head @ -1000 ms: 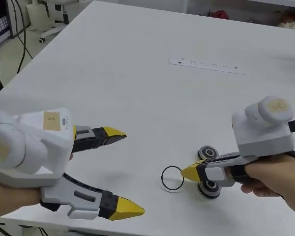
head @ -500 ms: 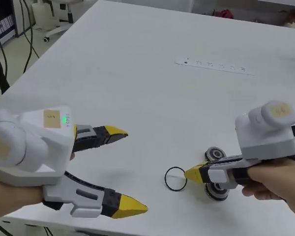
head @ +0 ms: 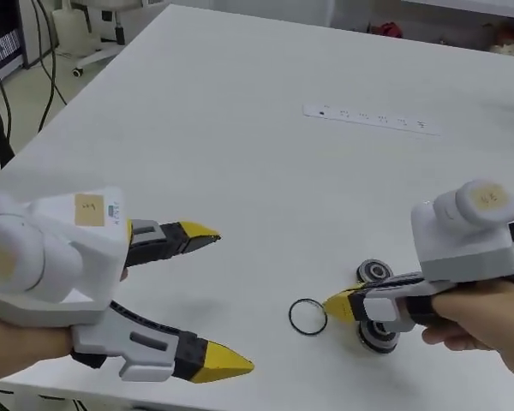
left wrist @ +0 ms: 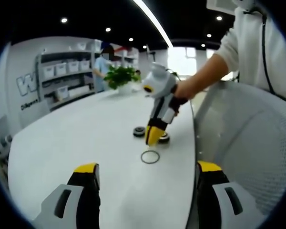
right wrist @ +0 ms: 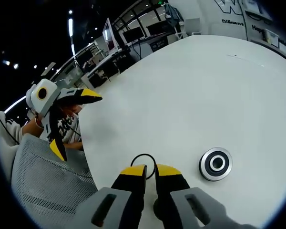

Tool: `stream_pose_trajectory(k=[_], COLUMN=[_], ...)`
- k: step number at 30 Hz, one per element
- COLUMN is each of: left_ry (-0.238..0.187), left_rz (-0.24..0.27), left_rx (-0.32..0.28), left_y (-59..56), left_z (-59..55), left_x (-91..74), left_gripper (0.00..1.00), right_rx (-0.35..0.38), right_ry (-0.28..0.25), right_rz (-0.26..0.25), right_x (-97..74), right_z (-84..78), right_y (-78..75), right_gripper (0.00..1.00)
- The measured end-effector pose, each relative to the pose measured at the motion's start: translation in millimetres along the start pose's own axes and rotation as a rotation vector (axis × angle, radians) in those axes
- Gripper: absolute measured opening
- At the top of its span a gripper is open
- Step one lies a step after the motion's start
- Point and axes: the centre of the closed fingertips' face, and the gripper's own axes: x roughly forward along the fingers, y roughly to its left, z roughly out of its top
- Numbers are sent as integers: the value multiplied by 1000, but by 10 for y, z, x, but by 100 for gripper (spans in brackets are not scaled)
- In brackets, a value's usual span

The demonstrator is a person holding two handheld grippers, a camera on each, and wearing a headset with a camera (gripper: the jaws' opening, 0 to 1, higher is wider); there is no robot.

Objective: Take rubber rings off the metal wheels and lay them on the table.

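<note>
White takes up most of the scene: a broad white table (head: 240, 111) with a long white power strip (head: 370, 117) lying flat toward its far side. A thin black rubber ring (head: 308, 317) lies flat on the tabletop near the front edge, by itself. Just to its right, the right gripper (head: 336, 306) points at it, held low over the table by a hand (head: 475, 321). Its two yellow-tipped fingers are drawn close together with only a narrow slit between them, and they pinch nothing. The tips sit just beside the ring, and the left gripper view shows a small gap between tip and ring. Two metal wheels rest on the table by this gripper. The far wheel (head: 374, 271) lies flat just beyond the jaws with its dark centre facing up, while the near wheel (head: 377, 336) is partly hidden under the gripper's body. The two wheels are near each other but apart. The left gripper (head: 212, 297) hovers well to the left of the ring, above the table's front edge. Its fingers are spread wide and hold nothing, and it is aimed toward the ring and the wheels.
</note>
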Motion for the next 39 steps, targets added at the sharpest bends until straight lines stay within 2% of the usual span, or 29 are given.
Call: stream_pose_trajectory(k=[2,5,8,10,12,15,18,22,25,29,33,35,39], left_ry=[2,5,-2,-1,-3,-5,2,-6,-7,-7,-3,-6,-4], left_rz=[-1,2,7,6,3,-9,-7,2,23,65,77,84,87], left_rx=[2,2,-2,-1,11,19,22,8,-7,-30,-25,-31,-24], left_y=[22,49,51,35,3,-64,-103,-152,-141,-100,-138,-151,-205], left_z=[22,30,54,75,109,141,143,191,221,284,389,441,537], left_x=[-26,-38,-23,-1,14,23,16,-29,-52,-71,-113,-128,-142], left_gripper=[85,85,85,85,85,85,85,85,85,85,85,85,85], right_rx=[6,-10,-4,-27,-63,-123,-132,-154,-171,-229,-269,-305,-316], right_ry=[1,-25,-55,-91,-115,-139,-172,-212,-232,-255,-273,-281,-292], right_rz=[1,-27,-24,-8,37,44,71,77,81,92,116,116,109], right_x=[-65,-172,-266,-344,-420,-528,-628,-757,-830,-944,-1065,-1127,-1233], right_z=[16,24,20,53,78,109,159,219,222,190,154,128,55], right_y=[11,-65,-75,-58,40,98,160,156,124,84,90,85,48], right_gripper=[7,8,9,10,12,14,15,18,19,23,25,26,27])
